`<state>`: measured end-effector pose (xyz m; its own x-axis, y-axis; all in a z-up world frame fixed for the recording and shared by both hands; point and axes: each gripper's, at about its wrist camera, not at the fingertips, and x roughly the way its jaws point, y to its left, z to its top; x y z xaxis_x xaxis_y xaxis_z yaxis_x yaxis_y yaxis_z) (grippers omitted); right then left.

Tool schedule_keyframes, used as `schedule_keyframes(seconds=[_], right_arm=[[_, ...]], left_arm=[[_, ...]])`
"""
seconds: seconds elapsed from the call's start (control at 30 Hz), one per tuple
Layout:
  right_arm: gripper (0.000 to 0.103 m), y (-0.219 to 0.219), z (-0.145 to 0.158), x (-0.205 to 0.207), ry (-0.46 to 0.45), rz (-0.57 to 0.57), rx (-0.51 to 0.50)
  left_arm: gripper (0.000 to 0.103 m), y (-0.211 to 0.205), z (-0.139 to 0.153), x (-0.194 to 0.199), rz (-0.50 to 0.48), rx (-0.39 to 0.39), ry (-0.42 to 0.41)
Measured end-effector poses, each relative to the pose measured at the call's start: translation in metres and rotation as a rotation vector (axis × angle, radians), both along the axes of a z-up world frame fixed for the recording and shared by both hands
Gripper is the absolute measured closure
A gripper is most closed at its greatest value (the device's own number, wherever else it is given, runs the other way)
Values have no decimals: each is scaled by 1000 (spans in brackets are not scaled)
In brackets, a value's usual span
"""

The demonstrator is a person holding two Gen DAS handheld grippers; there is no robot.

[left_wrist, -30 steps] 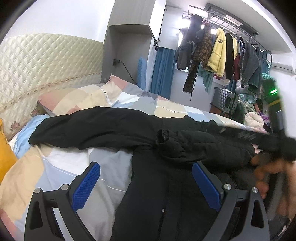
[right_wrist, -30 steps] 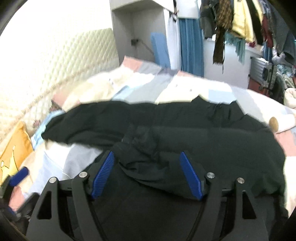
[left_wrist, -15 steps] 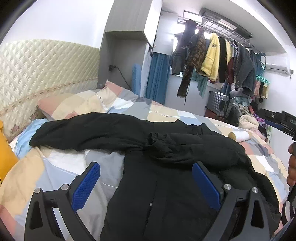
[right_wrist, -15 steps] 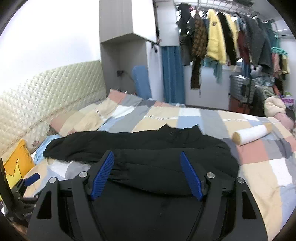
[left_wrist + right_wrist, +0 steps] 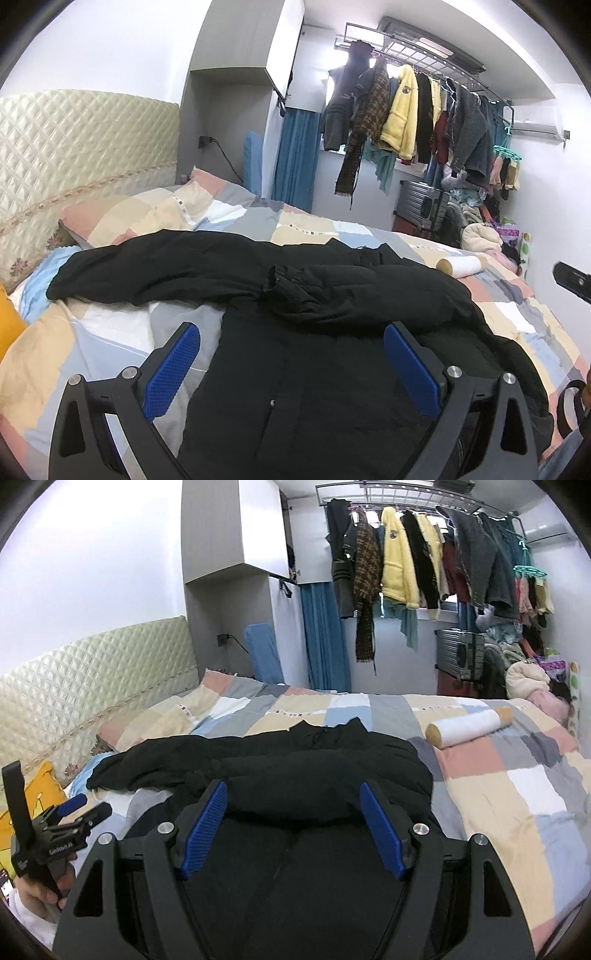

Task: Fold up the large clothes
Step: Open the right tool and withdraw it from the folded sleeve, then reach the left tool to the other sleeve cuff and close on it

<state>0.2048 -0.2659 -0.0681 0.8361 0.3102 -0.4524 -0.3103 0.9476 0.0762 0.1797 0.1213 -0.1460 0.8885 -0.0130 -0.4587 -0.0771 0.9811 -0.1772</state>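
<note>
A large black jacket [image 5: 303,354] lies spread on the patchwork bed; it also shows in the right wrist view [image 5: 295,775]. Its right sleeve [image 5: 332,291] is folded across the chest, cuff near the middle. Its left sleeve [image 5: 159,266] stretches out toward the headboard. My left gripper [image 5: 291,354] is open and empty, held above the jacket's lower body. My right gripper [image 5: 293,823] is open and empty, held above the jacket. The left gripper also shows at the left edge of the right wrist view [image 5: 79,808].
The patchwork quilt [image 5: 498,786] covers the bed. A white roll [image 5: 469,725] lies on it at the right. A yellow cushion [image 5: 44,794] and the quilted headboard [image 5: 74,147] are at the left. A rack of hanging clothes [image 5: 417,110] and a suitcase [image 5: 421,206] stand beyond.
The right gripper let go of the right sleeve, which now lies across the chest, and pulled back and up. The left gripper also lifted back a little.
</note>
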Motion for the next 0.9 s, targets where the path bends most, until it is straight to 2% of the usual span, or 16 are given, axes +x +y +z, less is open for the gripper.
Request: schedule_keyframes(seconds=[0.37, 0.5, 0.67, 0.8, 0.9], right_arm=[[28, -27, -11, -45, 7, -21, 17], [23, -28, -16, -62, -6, -48, 6], [22, -30, -35, -77, 20, -66, 33], [12, -31, -41, -72, 10, -90, -6], [4, -33, -47, -66, 26, -102, -4]], left_arm=[[2, -8, -3, 3, -40, -4, 18], [2, -11, -4, 5, -60, -12, 26], [2, -15, -2, 5, -59, 14, 17], [2, -15, 4, 13, -57, 32, 23], [2, 11, 14, 31, -2, 27, 70]])
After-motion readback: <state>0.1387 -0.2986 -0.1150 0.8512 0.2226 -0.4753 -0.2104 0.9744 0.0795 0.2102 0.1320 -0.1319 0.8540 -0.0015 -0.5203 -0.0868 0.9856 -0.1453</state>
